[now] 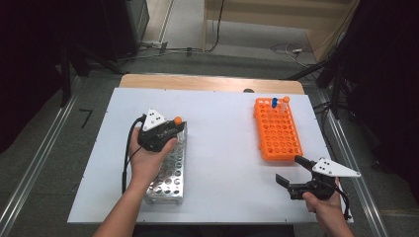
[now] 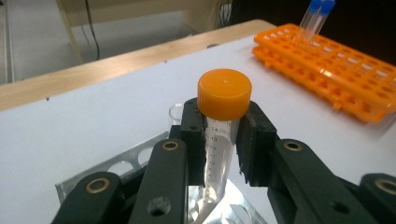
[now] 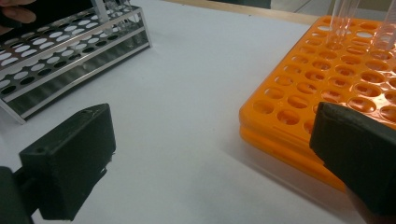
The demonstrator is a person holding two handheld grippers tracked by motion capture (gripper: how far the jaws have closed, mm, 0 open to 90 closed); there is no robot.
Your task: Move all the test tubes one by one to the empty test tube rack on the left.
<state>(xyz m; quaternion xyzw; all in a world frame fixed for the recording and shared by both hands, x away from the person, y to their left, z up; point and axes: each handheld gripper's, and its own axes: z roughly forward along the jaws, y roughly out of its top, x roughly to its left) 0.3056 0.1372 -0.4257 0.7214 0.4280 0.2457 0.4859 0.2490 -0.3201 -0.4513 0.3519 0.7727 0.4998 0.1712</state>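
The tube (image 2: 223,140) with the orange cap (image 2: 224,94) stands upright over the far end of the metal rack (image 1: 169,173), pinched just below the cap by the left gripper (image 2: 224,135), whose jaws are closed tight on it. If its tip misses a hole, it could catch on the rack's top plate and tilt or slip in the grip. The right gripper (image 1: 290,172) hovers over the bench (image 1: 222,143) near the orange rack (image 1: 277,129), jaws wide apart and holding nothing.
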